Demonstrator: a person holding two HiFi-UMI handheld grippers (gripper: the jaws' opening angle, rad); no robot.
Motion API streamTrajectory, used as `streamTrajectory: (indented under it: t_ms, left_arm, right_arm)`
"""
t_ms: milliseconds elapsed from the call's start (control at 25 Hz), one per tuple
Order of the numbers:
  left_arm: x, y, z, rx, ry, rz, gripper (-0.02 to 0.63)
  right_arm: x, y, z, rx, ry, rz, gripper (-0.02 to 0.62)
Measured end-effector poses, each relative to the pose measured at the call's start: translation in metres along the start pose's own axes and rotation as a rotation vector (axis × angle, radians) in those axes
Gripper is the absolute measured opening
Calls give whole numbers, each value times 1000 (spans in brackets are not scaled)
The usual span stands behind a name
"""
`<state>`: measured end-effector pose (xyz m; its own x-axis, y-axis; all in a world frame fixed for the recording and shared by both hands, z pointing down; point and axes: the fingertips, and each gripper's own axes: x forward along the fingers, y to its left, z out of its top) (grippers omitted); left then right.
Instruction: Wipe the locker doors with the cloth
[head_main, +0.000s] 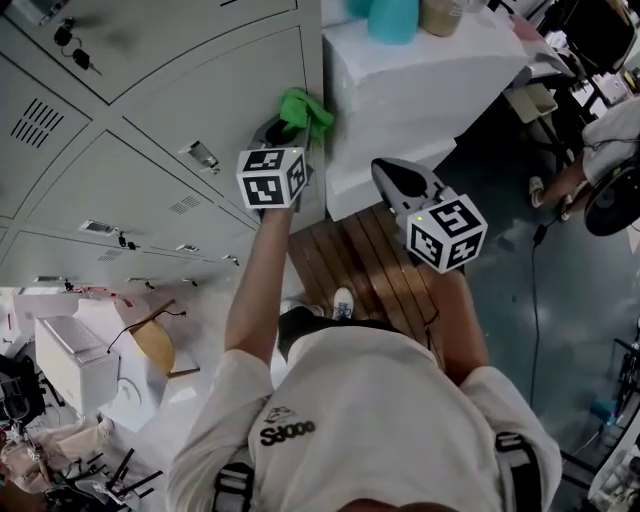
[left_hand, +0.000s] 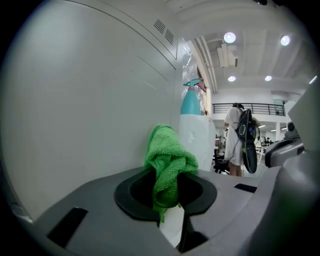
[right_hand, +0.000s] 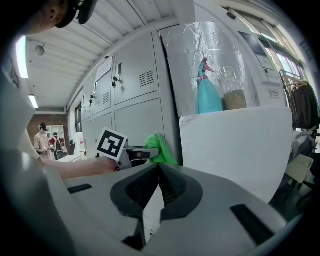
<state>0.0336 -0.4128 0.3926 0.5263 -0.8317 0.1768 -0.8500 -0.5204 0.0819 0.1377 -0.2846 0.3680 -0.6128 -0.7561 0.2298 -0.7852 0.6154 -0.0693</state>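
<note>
My left gripper (head_main: 288, 128) is shut on a bunched green cloth (head_main: 305, 112), held up by the right edge of the grey locker doors (head_main: 150, 190). In the left gripper view the cloth (left_hand: 169, 162) sticks up out of the shut jaws (left_hand: 167, 199), with the pale locker door (left_hand: 75, 110) close on the left; whether cloth and door touch, I cannot tell. My right gripper (head_main: 386, 172) hangs to the right of it, in front of a white box. Its jaws (right_hand: 159, 167) are shut with nothing between them, and the cloth (right_hand: 161, 147) shows just beyond them.
A white foam box (head_main: 420, 90) stands against the lockers' right side, carrying a teal spray bottle (right_hand: 208, 92) and a jar (right_hand: 233, 97). A wooden slatted platform (head_main: 370, 260) lies underfoot. Keys (head_main: 75, 50) hang from some doors. A person (left_hand: 237, 140) stands far behind.
</note>
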Motion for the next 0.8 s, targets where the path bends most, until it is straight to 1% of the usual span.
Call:
streamTrajectory:
  t_ms: [120,280,520,720,800]
  left_arm:
    - [-25,24,-14,5,14,60,81]
    - [-68,66,-36,-10,39,166,81]
    - [-137,131,-60,-38,45,392,81]
    - [-175,162,-71,-60,48,496,80]
    - [-187,173,-80,-93,50,528,80]
  right_arm:
    - [15,8,3,0,-5,23,8]
    - [42,31,8,-12,-9,92,8]
    - [77,72,14,-40,-9,199,8]
    - [93,93,14,-56,-4,258,8]
    - [95,98,14,-61,0,271,8]
